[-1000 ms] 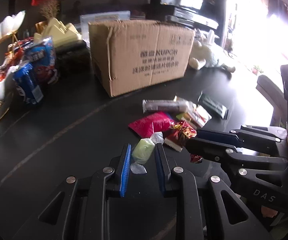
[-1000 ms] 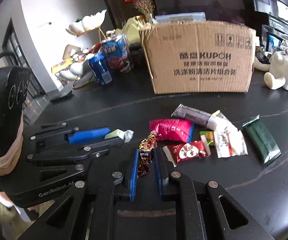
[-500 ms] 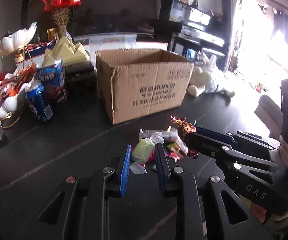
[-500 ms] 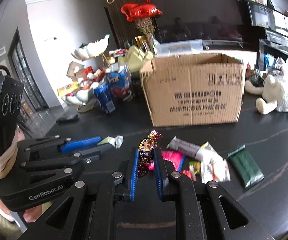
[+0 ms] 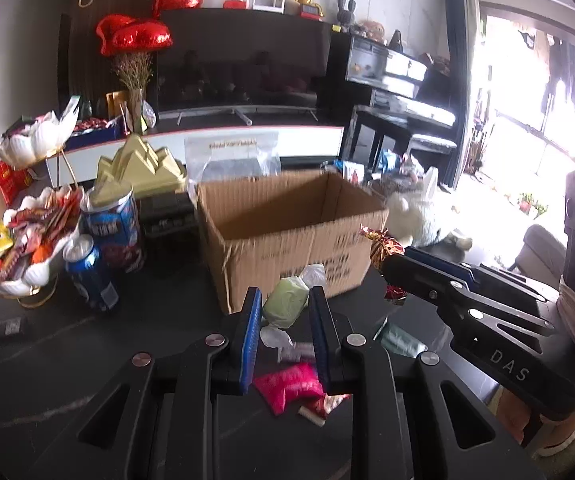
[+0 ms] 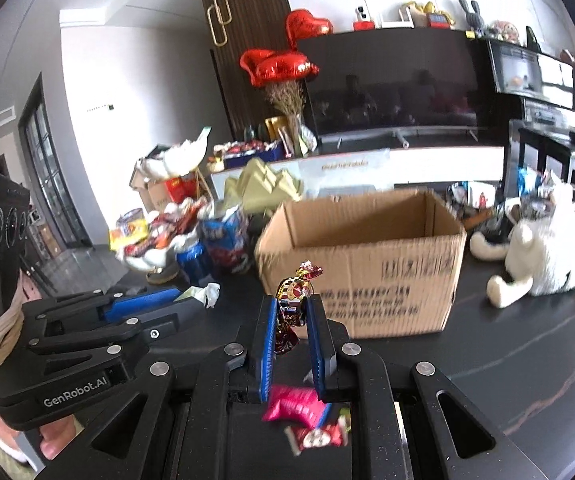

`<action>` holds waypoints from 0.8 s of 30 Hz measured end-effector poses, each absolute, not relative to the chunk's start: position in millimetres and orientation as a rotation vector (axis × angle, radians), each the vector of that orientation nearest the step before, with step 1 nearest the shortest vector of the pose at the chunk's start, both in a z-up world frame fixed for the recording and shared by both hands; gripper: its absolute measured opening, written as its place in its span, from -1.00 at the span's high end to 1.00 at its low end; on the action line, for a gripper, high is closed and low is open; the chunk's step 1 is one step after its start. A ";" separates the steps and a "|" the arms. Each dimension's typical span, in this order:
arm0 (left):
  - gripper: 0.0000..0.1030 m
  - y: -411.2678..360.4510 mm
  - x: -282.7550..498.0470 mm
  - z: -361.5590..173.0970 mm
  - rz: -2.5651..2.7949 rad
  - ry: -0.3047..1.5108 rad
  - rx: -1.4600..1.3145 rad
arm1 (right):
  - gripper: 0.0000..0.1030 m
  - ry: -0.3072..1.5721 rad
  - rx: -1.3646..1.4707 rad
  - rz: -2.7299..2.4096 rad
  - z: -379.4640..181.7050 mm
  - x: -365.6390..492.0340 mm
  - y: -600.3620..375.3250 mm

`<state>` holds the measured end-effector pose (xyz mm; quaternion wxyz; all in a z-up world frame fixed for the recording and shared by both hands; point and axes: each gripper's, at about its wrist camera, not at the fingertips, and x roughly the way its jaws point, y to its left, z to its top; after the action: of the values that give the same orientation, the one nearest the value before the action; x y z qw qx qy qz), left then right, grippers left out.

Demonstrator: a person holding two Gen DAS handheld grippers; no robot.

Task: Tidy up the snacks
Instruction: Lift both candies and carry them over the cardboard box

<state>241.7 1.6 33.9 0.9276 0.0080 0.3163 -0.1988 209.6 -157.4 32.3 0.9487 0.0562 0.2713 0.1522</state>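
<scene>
Before the cardboard box (image 5: 287, 216) | left gripper (image 5: 283, 308) clamps green candy (image 5: 286, 303) — light, soft, mid-body | right gripper (image 6: 292, 316) pinches foil candy (image 6: 292, 300) — crinkly, slippery

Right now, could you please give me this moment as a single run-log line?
left hand-held gripper: shut on green candy | right hand-held gripper: shut on red-gold candy | both raised before open cardboard box | more snacks on table

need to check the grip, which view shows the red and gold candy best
The right wrist view: the red and gold candy sits centred between the right gripper fingers, wrapper pattern clear. The left wrist view shows it only side-on, poking out beyond the fingertips, partly hidden.
</scene>
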 end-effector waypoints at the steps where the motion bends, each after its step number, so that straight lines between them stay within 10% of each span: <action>1: 0.52 0.6 244.2 37.0 -0.406 0.644 0.016 | 0.68 0.547 0.115 0.309 35.3 212.4 -159.3; 24: 0.52 -29.2 351.5 43.2 -0.367 0.679 -0.012 | 0.68 0.545 0.087 0.316 49.4 313.7 -183.9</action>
<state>351.5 -29.2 43.2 0.9264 -0.0058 0.3312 -0.1792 313.7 -183.9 49.4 0.9499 0.0430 0.2679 0.1555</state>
